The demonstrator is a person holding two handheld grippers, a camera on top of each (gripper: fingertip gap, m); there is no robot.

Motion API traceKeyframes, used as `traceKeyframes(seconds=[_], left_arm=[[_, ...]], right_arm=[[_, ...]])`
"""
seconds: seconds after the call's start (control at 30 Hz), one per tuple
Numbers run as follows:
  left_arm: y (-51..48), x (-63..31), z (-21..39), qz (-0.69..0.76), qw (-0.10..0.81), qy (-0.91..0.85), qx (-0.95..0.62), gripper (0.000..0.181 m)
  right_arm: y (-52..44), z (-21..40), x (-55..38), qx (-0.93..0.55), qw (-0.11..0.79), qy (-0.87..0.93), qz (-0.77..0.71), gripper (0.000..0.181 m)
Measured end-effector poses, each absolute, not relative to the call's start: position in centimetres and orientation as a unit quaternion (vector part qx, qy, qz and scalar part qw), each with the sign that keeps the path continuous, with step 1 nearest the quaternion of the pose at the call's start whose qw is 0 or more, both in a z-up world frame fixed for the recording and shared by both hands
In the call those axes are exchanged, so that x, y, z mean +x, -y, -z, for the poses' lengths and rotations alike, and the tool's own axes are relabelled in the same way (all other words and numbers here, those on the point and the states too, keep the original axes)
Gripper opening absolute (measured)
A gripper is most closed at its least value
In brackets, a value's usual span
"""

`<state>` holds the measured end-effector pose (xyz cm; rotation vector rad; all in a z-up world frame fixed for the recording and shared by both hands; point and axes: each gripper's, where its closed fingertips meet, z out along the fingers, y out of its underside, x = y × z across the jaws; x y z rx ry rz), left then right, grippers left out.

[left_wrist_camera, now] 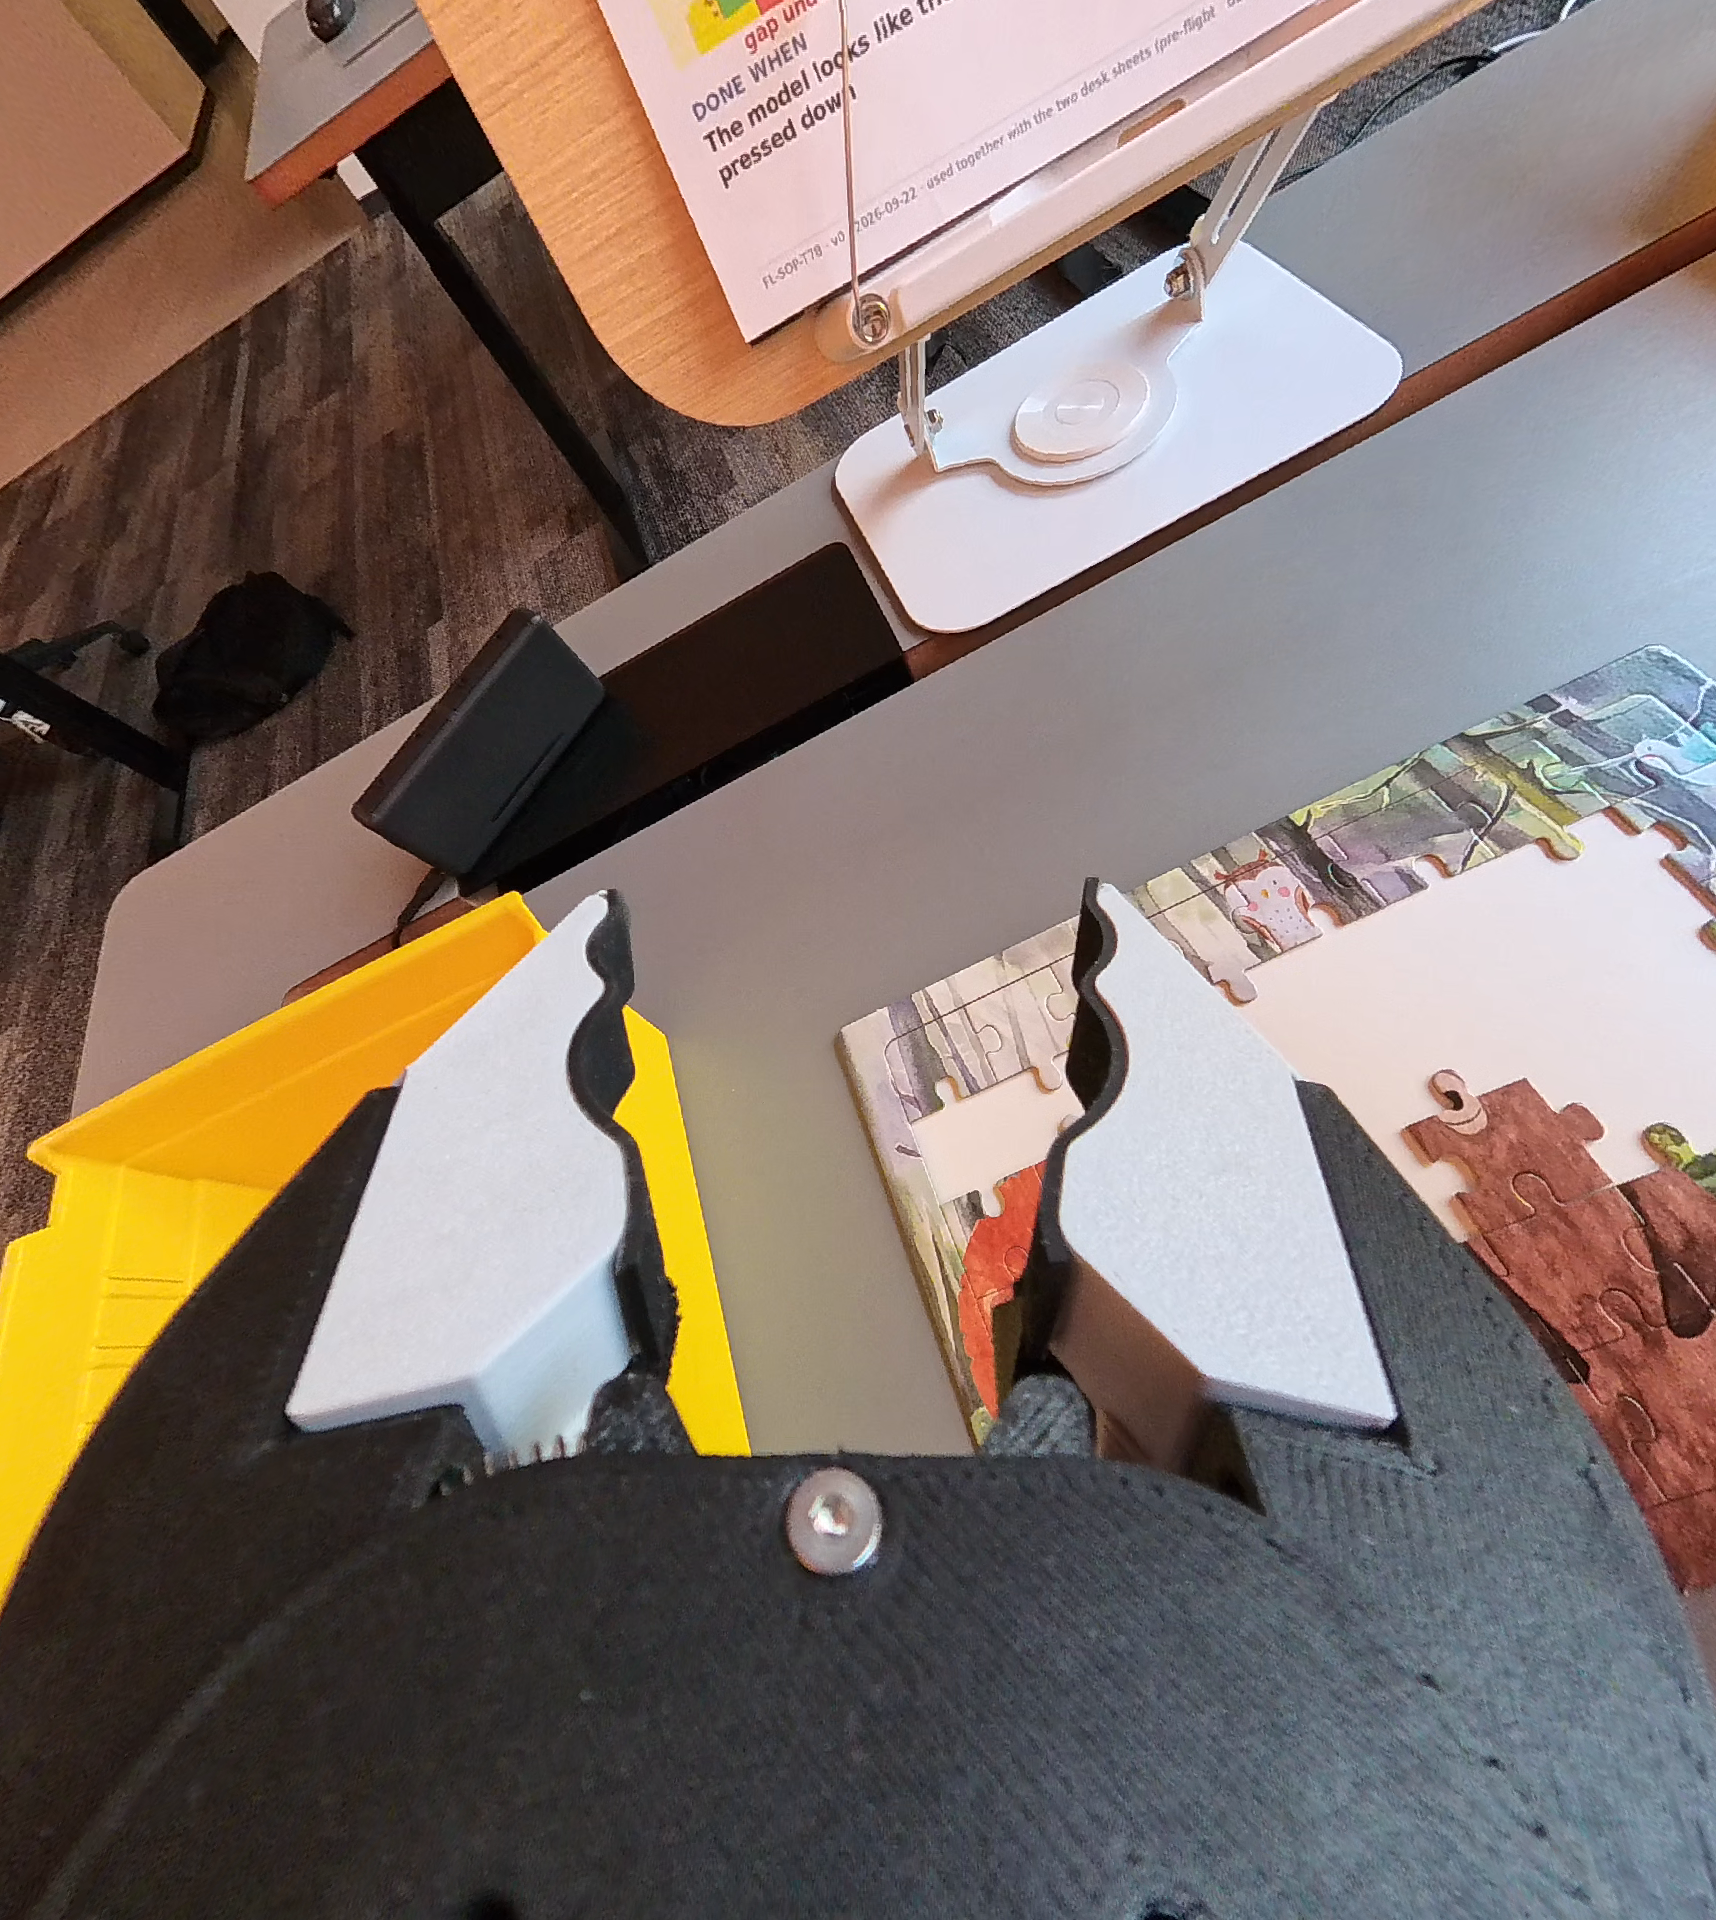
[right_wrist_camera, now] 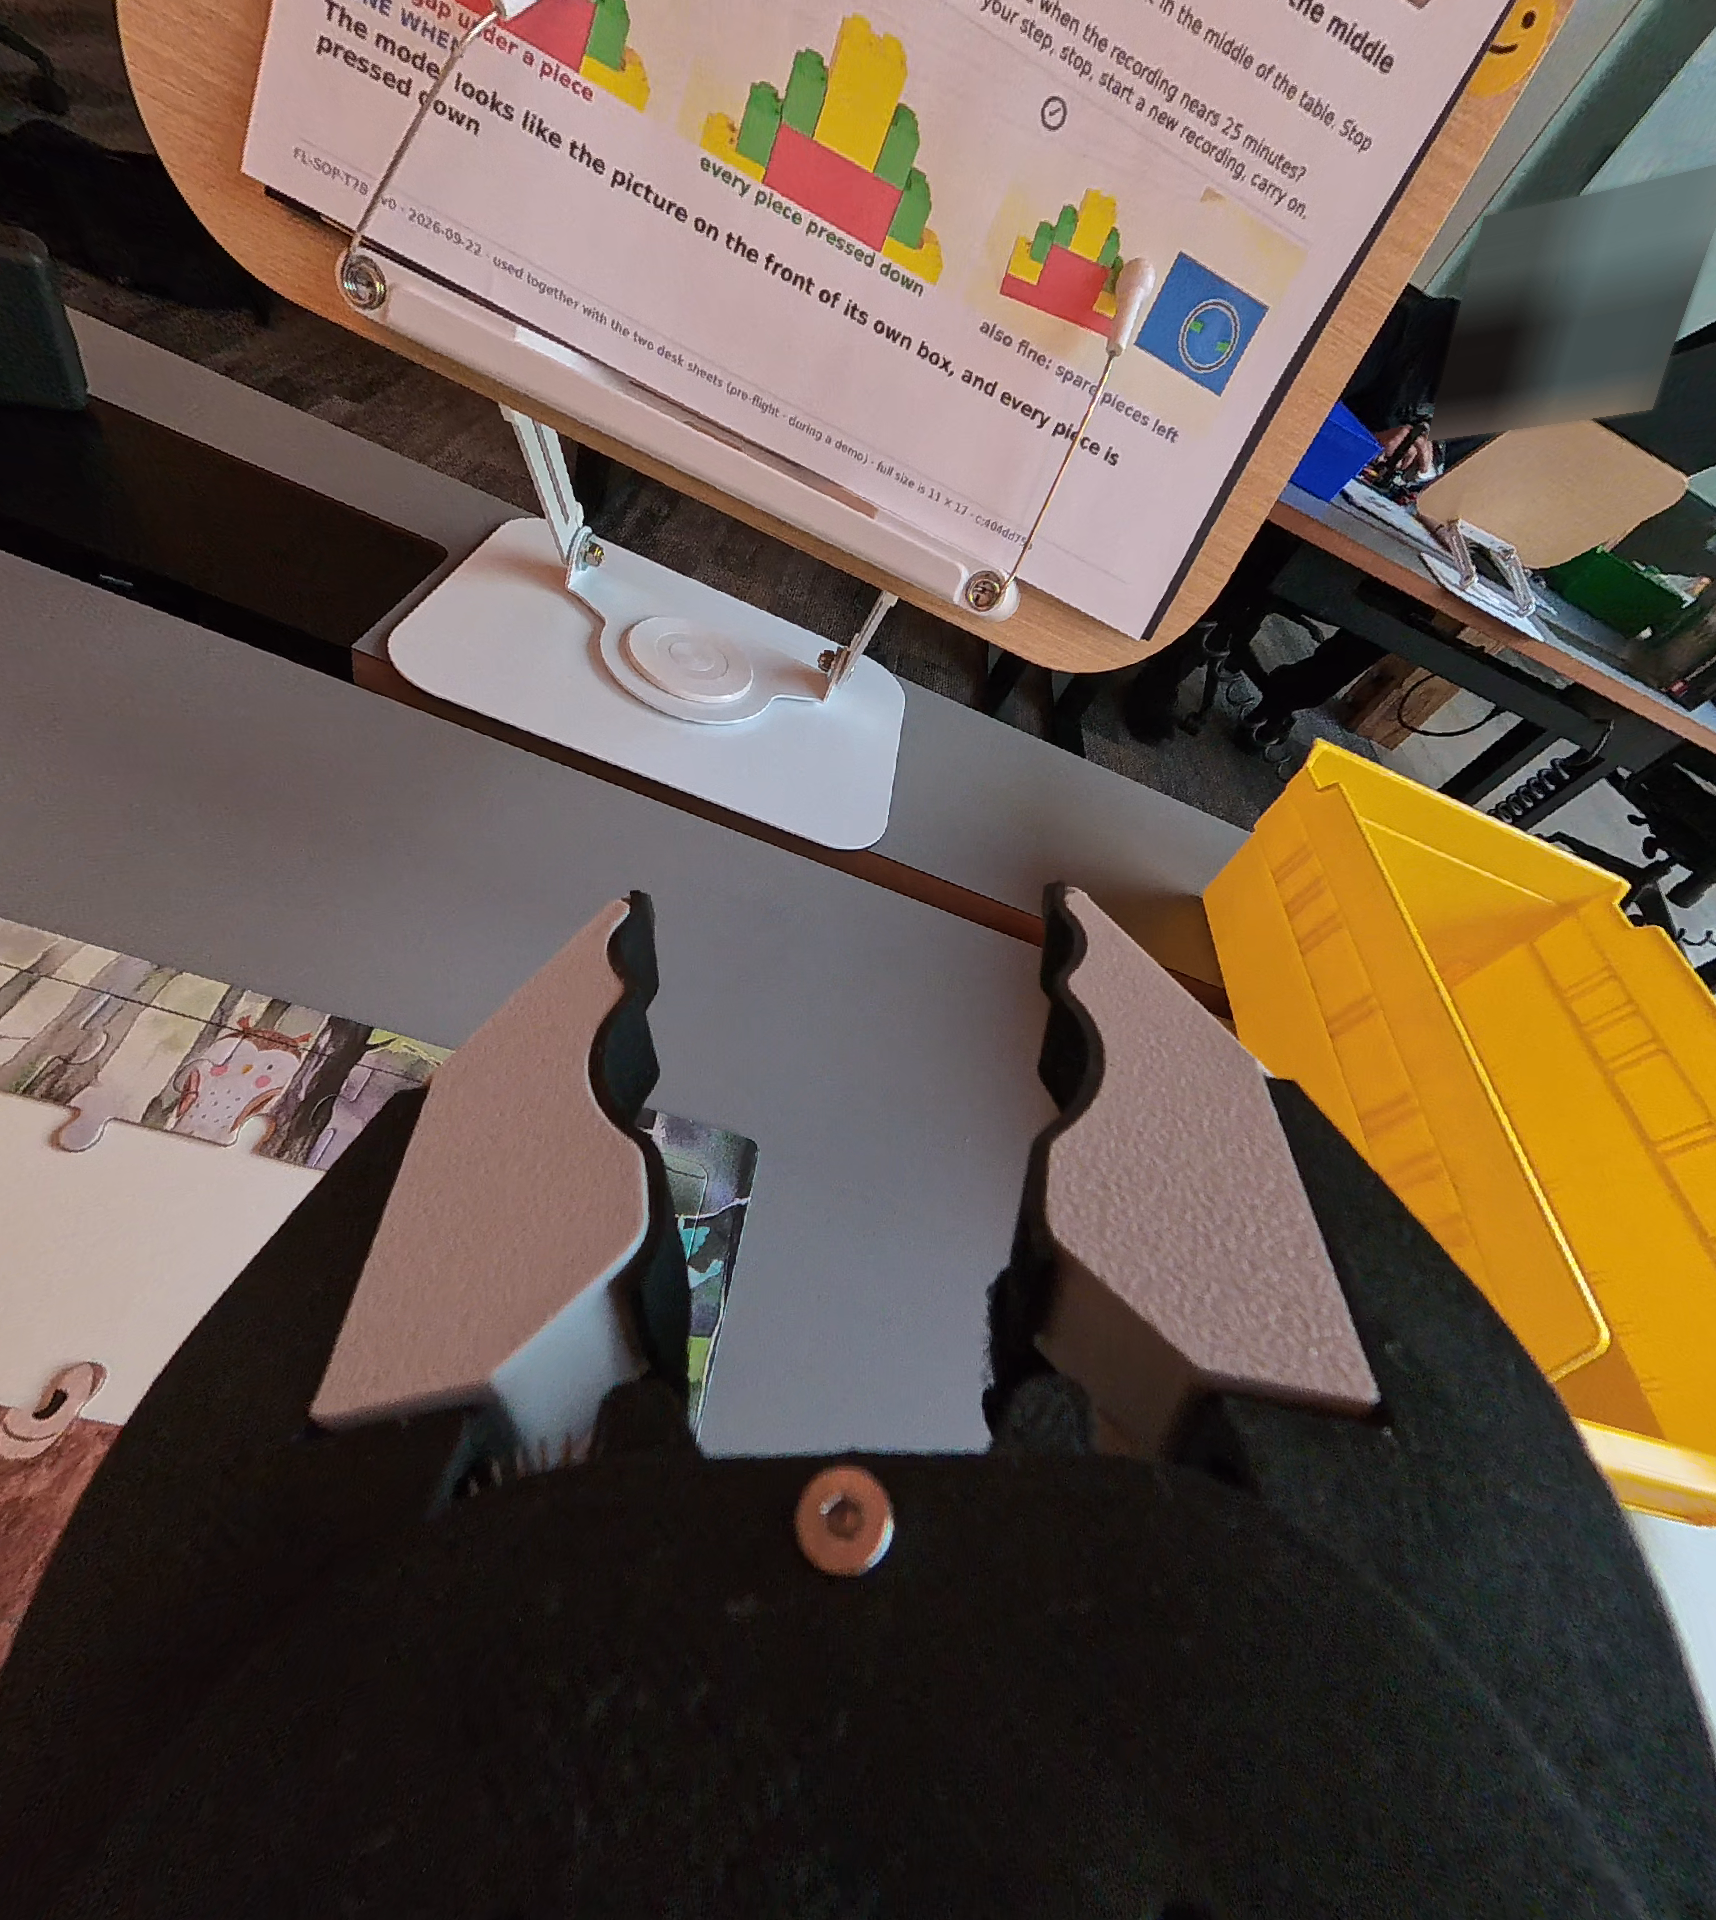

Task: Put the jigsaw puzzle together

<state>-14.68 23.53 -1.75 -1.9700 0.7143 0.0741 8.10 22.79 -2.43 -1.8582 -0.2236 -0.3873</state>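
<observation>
A partly assembled jigsaw puzzle (left_wrist_camera: 1353, 914) lies in its white tray on the grey table, right of my left gripper (left_wrist_camera: 854, 909). Its border pieces with trees and an owl are joined, a brown block of pieces (left_wrist_camera: 1602, 1299) sits at the lower right, and the white tray bottom (left_wrist_camera: 1519, 977) shows in the middle. My left gripper is open and empty, above the table between a yellow bin and the puzzle's left edge. My right gripper (right_wrist_camera: 849, 904) is open and empty, above the table beyond the puzzle's right edge. The puzzle (right_wrist_camera: 158, 1049) shows at the left of the right wrist view.
A yellow bin (left_wrist_camera: 210, 1174) stands left of the left gripper. Another yellow bin (right_wrist_camera: 1519, 1091) stands right of the right gripper. A white stand (right_wrist_camera: 688, 717) holding a wooden board with a printed sheet is at the table's far edge. A black box (left_wrist_camera: 480, 748) sits at far left.
</observation>
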Motion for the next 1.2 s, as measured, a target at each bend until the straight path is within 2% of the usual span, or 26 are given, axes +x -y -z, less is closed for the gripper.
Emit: traceKeyframes(seconds=[1.0,1.2], left_arm=[[-23.7,-14.8,3.1,-0.075,0.478,-0.316,-0.816,0.085],[-24.6,-12.4,6.9,0.058,0.439,-0.297,-0.846,0.079]], right_arm=[[-22.9,3.4,7.8,-0.803,0.562,0.107,0.165,0.074],[-24.1,7.8,7.1,-0.855,0.506,0.109,-0.015,0.071]])
